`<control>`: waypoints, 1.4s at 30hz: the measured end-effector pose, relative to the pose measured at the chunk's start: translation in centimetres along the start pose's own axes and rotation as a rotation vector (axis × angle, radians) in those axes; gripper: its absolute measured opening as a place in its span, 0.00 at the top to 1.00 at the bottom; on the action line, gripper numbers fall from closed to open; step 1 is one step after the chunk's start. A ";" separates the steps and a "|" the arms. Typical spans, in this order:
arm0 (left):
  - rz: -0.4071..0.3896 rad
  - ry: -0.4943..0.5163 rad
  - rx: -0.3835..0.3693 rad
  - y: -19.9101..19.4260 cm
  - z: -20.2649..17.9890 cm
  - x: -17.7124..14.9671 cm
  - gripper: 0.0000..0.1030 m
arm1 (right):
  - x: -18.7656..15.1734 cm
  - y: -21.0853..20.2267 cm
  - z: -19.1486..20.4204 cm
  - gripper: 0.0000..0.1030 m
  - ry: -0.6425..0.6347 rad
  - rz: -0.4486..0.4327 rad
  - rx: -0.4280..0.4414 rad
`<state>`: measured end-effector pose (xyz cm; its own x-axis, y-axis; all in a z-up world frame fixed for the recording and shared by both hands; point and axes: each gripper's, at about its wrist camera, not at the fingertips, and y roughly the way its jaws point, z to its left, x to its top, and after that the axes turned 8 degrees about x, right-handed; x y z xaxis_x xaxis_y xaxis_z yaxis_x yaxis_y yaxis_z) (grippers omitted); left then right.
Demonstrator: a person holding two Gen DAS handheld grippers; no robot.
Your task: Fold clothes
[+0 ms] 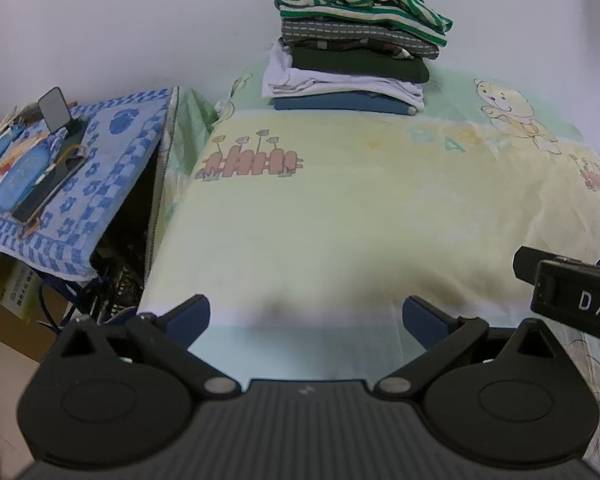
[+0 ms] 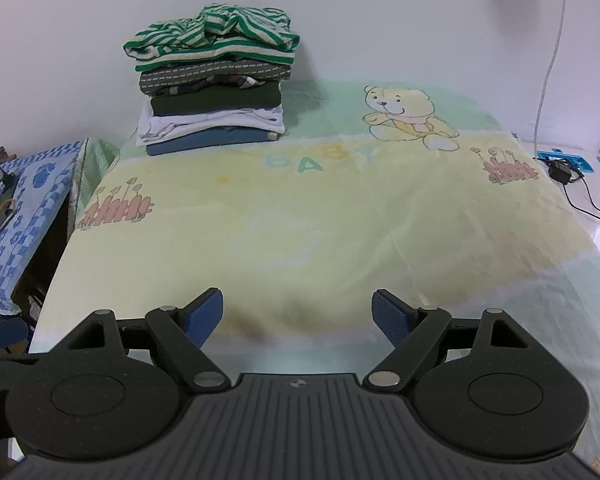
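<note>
Left wrist: left gripper (image 1: 306, 316) spread wide, empty, low over the baby blanket (image 1: 340, 208). Far ahead against the wall, stack of clothes (image 1: 352, 68), striped garment (image 1: 360, 0) rumpled on top.

Right wrist: right gripper (image 2: 298, 312) likewise spread, holding nothing. Stack ahead and to the left. Probably light, limp, apt to sag; best pinched at a hem or corner, both sides.
</note>
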<state>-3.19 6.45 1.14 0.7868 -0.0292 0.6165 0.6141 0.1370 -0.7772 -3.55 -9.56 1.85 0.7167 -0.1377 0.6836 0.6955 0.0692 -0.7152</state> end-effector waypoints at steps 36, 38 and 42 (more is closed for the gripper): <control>-0.032 0.052 0.011 0.1 -1.2 0.6 0.01 | 0.2 0.3 -0.5 0.18 0.000 0.005 0.022; -0.028 0.051 0.009 0.1 -1.1 0.6 0.01 | 0.1 0.3 -0.5 0.18 0.000 0.006 0.024; -0.023 0.045 0.009 0.1 -1.2 0.4 0.01 | 0.1 0.3 -0.7 0.18 0.004 0.010 0.027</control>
<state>-2.69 5.28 1.16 0.7749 -0.0764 0.6275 0.6313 0.1450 -0.7619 -3.31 -10.24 1.55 0.7232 -0.1405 0.6762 0.6897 0.0970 -0.7175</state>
